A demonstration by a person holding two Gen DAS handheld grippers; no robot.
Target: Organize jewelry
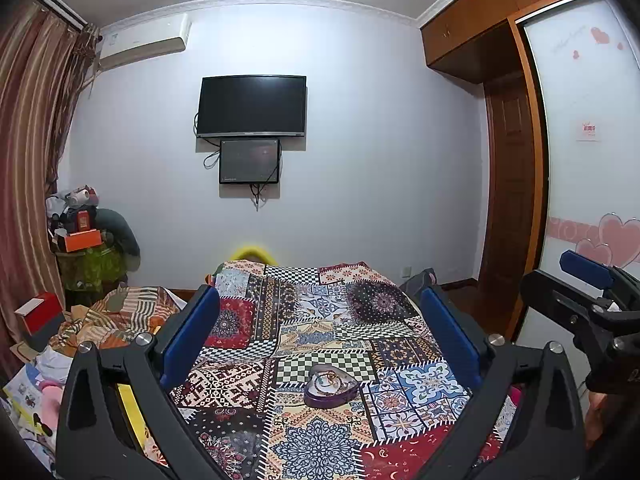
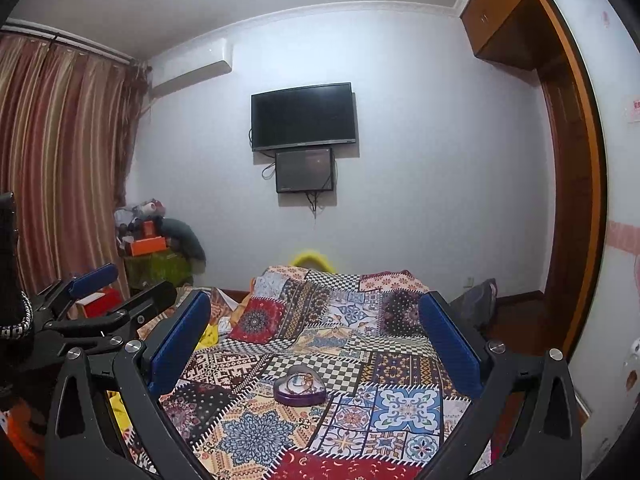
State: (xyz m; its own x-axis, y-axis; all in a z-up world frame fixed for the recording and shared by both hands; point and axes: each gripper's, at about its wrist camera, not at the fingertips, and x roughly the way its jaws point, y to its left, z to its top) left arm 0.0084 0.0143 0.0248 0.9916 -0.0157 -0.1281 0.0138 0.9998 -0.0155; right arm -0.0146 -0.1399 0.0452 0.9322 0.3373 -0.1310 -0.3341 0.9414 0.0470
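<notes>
From the left wrist view, the heart-shaped box (image 1: pixel 331 385) sits open on the patchwork quilt of the bed (image 1: pixel 280 360), near the bed's near edge and roughly midway between its sides, with several pieces of jewelry (image 1: pixel 329 379) lying tangled inside it; no loose jewelry shows on the quilt around it, and no lid can be seen, so the gathering looks largely done, though whether sorting or closing is left cannot be told. The left gripper (image 1: pixel 320 334) hangs above the bed with its blue fingers (image 1: pixel 188 336) spread wide, nothing between them and nothing touched; the box lies below and between them, well apart from both. The right gripper (image 1: pixel 588 276) shows at the right edge, clear of the box. From the right wrist view, the same box (image 2: pixel 299 390) rests near the near edge of the bed (image 2: pixel 360 360), its contents (image 2: pixel 301 381) a small heap. The right gripper (image 2: pixel 316 336) has its fingers (image 2: pixel 180 340) wide apart, holding nothing and touching nothing. The left gripper (image 2: pixel 120 288) appears at the left, empty.
</notes>
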